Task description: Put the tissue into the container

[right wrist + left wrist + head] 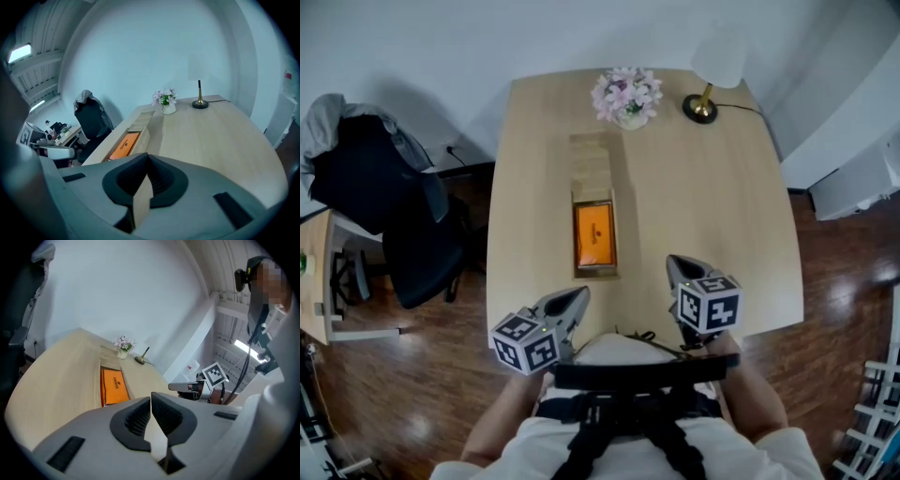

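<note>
As the tissue [594,233] lies inside the open box [594,273] at the middle of the desk [712,206], you need grip nothing; your left gripper [578,293] and right gripper [673,263] hang pressed together, empty, over the near edge. To my eye the job looks done.

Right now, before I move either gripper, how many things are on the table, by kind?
Wooden container: 1
Orange pack, lying in the container: 1
Pot of flowers: 1
Table lamp: 1
Total: 4
</note>
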`<state>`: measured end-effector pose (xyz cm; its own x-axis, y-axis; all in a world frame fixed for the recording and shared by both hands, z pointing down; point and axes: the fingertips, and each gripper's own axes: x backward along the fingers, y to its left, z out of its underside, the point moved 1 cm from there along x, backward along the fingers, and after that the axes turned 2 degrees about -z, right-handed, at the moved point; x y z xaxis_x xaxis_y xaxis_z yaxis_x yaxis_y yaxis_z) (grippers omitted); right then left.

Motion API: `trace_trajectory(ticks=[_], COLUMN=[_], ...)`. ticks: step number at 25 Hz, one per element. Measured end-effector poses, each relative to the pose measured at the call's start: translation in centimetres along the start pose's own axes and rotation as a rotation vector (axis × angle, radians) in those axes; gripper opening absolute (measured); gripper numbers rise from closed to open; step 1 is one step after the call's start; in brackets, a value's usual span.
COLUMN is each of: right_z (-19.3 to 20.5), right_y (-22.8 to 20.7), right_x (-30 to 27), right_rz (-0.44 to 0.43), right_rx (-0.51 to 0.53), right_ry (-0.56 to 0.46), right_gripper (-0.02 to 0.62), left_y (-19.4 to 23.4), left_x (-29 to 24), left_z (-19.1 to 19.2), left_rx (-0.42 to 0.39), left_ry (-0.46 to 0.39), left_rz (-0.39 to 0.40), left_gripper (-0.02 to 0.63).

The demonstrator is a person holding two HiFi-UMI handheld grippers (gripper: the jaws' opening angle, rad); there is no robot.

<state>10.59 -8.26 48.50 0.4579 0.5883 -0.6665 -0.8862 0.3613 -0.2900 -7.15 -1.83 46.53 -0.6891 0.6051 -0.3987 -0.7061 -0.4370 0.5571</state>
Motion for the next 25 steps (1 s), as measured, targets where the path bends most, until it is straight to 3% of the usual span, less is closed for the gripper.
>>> trace_trajectory(ticks=[9,19,22,25], right_z=[1.2,1.1,1.6,2.2], right_y=[-2.5,-2.2,-2.6,-2.3], right_x=[3.3,6.1,6.0,5.5], right_rz=[0.031,-0.103,-0.113,-0.103], right_rx=[-0.027,-0.149,-0.192,-0.17], right_ry=[-0.038,-0.161,-0.157,-0.106], right_gripper=[0.0,0.0,0.0,0.0], left_y=[-2.7,-5.9,-6.0,-6.0], left_x=[-1.3,-2.5,-2.6,-2.7], left_z=[-1.1,-0.8,-0.6,-0.2], left_rx=[-0.044,-0.097,-0.104,-0.111], left_ry=[-0.012,-0.003,0.007,0.021], left_rz=[0.021,0.083,0.077,0.067], left_gripper=[0.0,0.0,0.0,0.0])
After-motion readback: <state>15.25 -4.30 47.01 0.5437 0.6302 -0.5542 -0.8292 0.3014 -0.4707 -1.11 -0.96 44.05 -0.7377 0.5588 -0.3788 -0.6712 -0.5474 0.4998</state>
